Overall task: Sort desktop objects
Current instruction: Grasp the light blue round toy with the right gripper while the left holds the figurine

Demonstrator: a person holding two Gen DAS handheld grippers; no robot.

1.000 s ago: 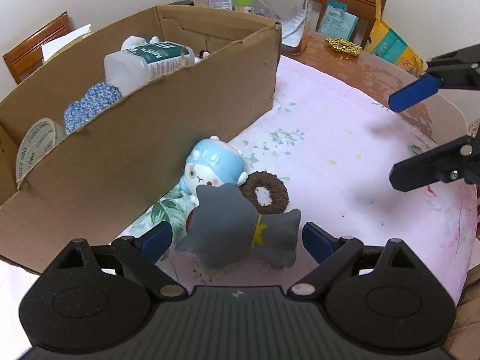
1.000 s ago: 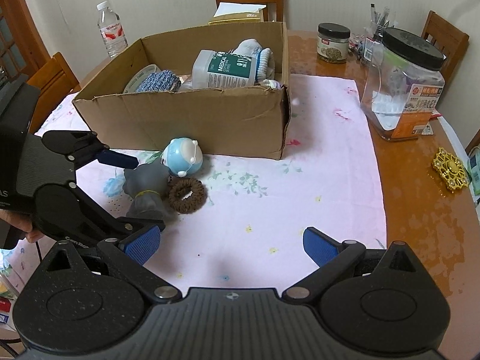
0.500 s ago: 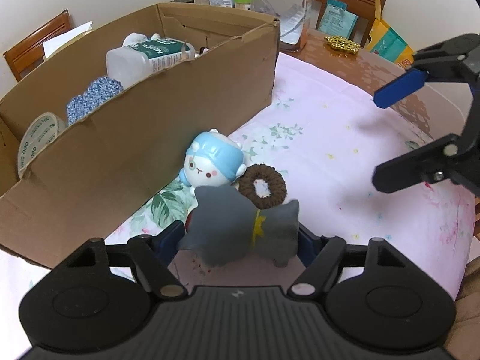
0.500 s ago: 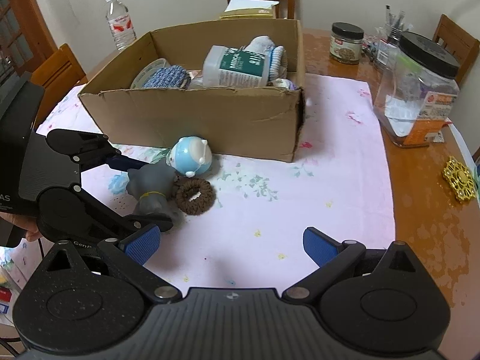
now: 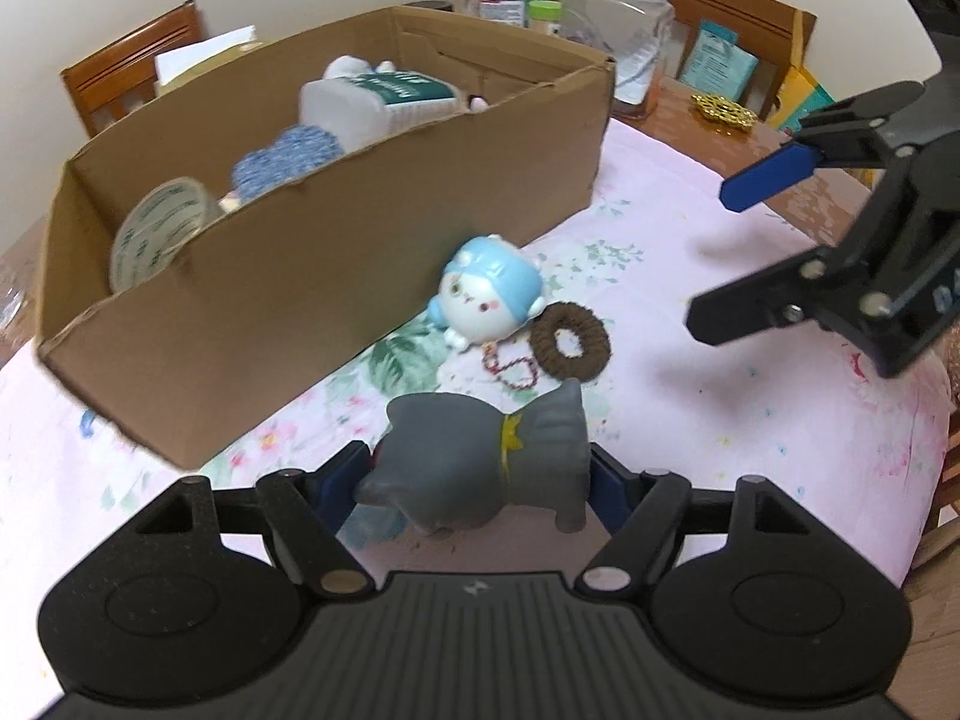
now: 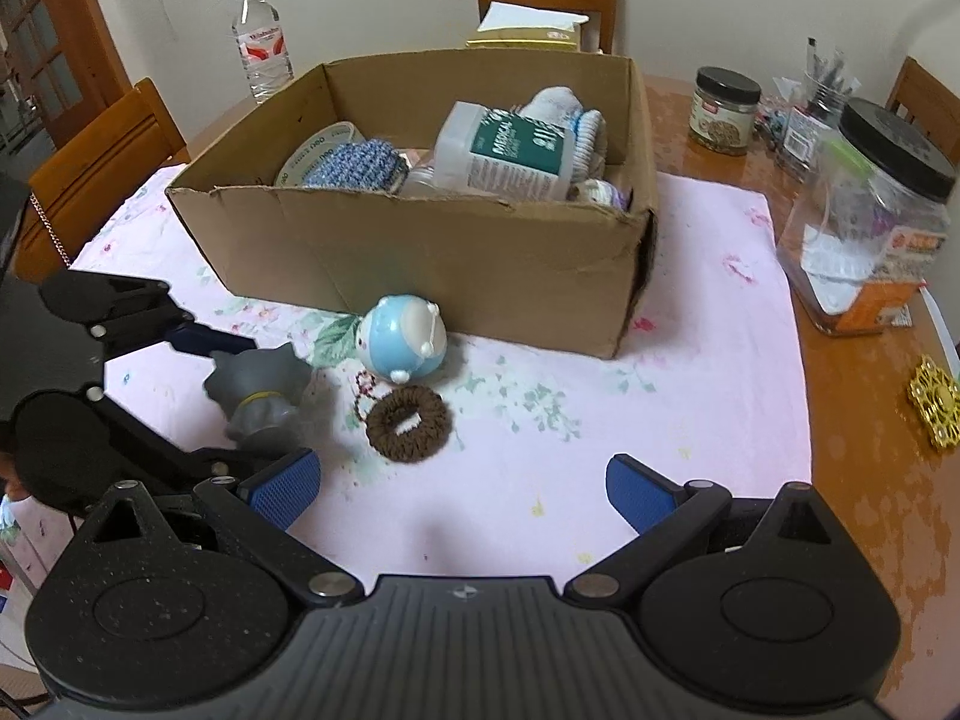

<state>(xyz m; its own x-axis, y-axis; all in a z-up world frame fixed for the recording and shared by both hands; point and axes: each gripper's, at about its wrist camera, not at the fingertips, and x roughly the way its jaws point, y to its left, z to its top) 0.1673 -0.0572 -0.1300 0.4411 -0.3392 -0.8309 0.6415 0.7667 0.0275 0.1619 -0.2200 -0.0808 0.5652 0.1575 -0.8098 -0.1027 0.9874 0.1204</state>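
Left claw (image 5: 480, 480) is closed on the grey rubber cat-like figurine with a yellow collar (image 5: 486, 468), blue pads pressed on both its sides; the figurine looks lifted just clear of the pink floral cloth (image 5: 690, 420) at the near left of the counter. Right claw (image 6: 462, 492) is wide open, holds nothing, blue pads well apart, hovering over the near middle of the cloth.

On the cloth just in front of the box: a round blue-and-white cartoon toy figure (image 6: 403, 339) lying on its side, touching or nearly touching the box's front wall. A brown fuzzy hair tie ring (image 6: 407, 425) lies just near of it, with a small red-and-white bead chain (image 6: 362, 396) beside it on the left.

Open brown cardboard box (image 6: 480, 264) sits at the far middle of the cloth. Inside: a white plastic bottle with a green label (image 6: 504, 153) lying on its side, a blue knitted piece (image 6: 354, 165), a roll of tape (image 6: 318, 147) at the left, white socks (image 6: 570, 120) at the far right.

On the wooden counter (image 6: 852, 480) at the right stands a clear plastic jar with a black lid (image 6: 870, 216).
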